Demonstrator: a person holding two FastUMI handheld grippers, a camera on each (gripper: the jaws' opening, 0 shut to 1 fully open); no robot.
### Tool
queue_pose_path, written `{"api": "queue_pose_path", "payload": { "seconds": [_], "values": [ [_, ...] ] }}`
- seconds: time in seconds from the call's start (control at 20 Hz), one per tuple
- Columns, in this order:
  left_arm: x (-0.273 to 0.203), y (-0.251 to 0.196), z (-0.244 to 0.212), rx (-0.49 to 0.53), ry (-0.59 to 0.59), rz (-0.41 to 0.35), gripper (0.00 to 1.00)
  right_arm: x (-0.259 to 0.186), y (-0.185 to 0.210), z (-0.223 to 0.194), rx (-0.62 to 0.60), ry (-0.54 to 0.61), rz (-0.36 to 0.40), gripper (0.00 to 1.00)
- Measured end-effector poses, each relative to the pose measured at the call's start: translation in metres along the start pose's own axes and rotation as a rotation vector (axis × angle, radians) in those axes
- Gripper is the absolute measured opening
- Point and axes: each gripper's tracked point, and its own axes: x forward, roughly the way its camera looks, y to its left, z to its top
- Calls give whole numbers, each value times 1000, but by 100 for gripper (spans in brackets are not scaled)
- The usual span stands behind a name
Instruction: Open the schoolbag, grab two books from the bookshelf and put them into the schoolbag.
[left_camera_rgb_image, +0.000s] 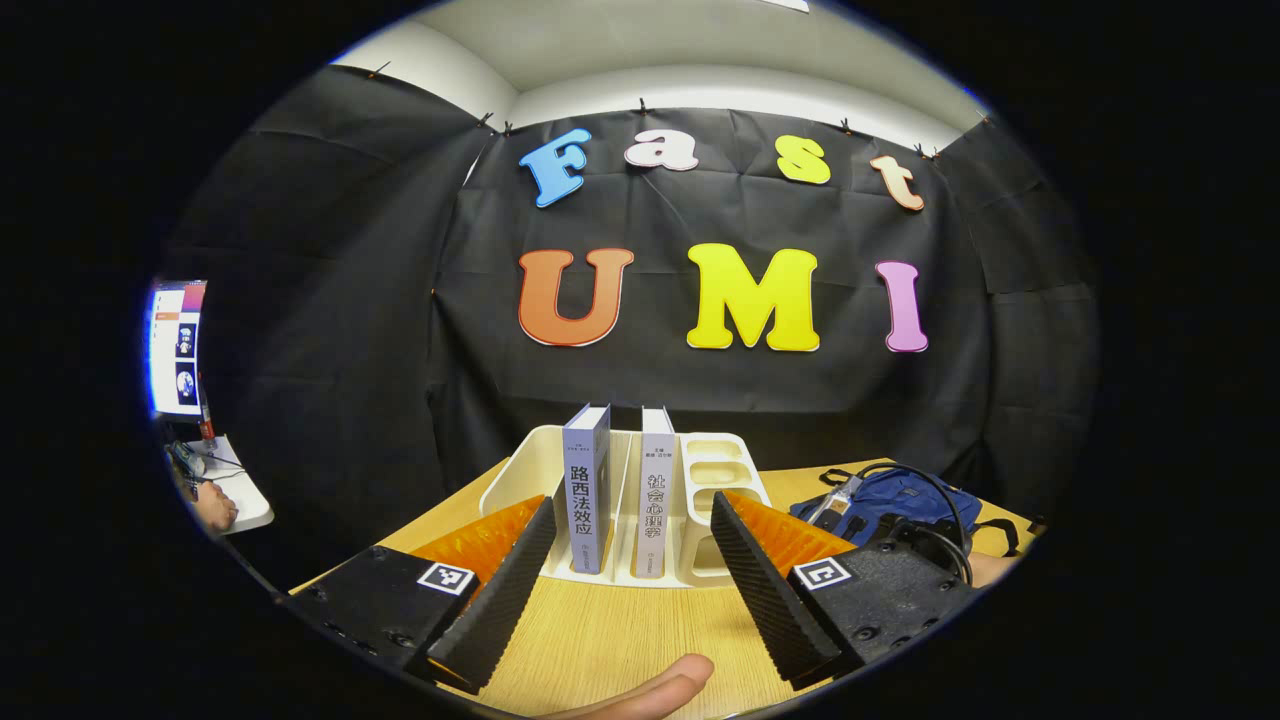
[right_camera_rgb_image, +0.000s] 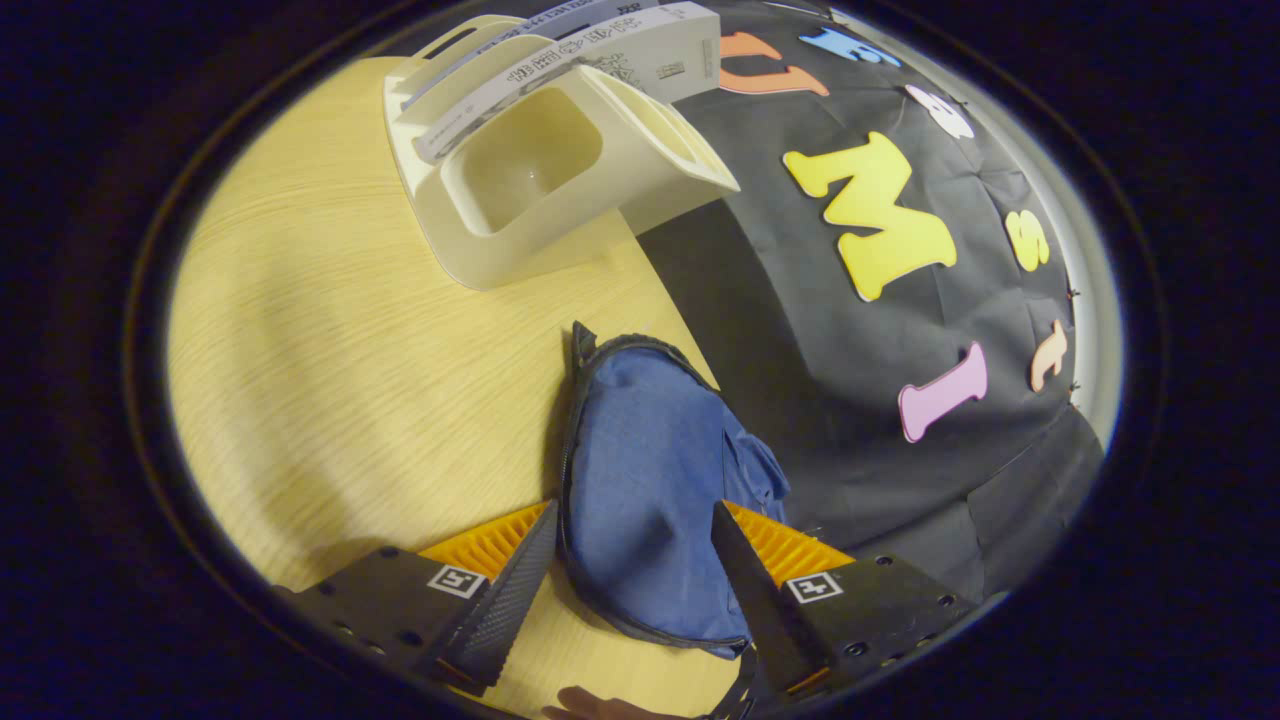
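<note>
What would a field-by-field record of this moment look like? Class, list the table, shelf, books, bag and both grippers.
Table: light wood
Bookshelf: cream plastic rack, standing on the table
Books: two upright in the rack, a blue-grey book beside a white book
Schoolbag: blue, lying on the table, looks closed
Left gripper: open, facing the books, touching nothing
Right gripper: open, fingers either side of the schoolbag, contact unclear
Books packed: none yet

In the left gripper view, the schoolbag (left_camera_rgb_image: 885, 505) is partly hidden behind a hand-held gripper (left_camera_rgb_image: 925, 590); the monitor (left_camera_rgb_image: 177, 345) is cut off at the edge.
</note>
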Motion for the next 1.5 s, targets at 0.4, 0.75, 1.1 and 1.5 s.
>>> {"api": "queue_pose_path", "payload": {
  "seconds": [0.4, 0.75, 1.1, 1.5],
  "values": [
    [4, 4, -6, -14, 13, -6, 99, 11, -31, 18, -1, 12, -88, 99],
    [5, 2, -8, -17, 24, -7, 100, 38, -55, 17, 32, 32, -186, 99],
    [16, 7, -22, -18, 65, 17, 100, 57, -37, 20, 65, 20, -106, 19],
    [22, 17, -35, -22, 99, 54, 100, 50, -55, 21, 211, -6, -55, 11]
  ]
}}
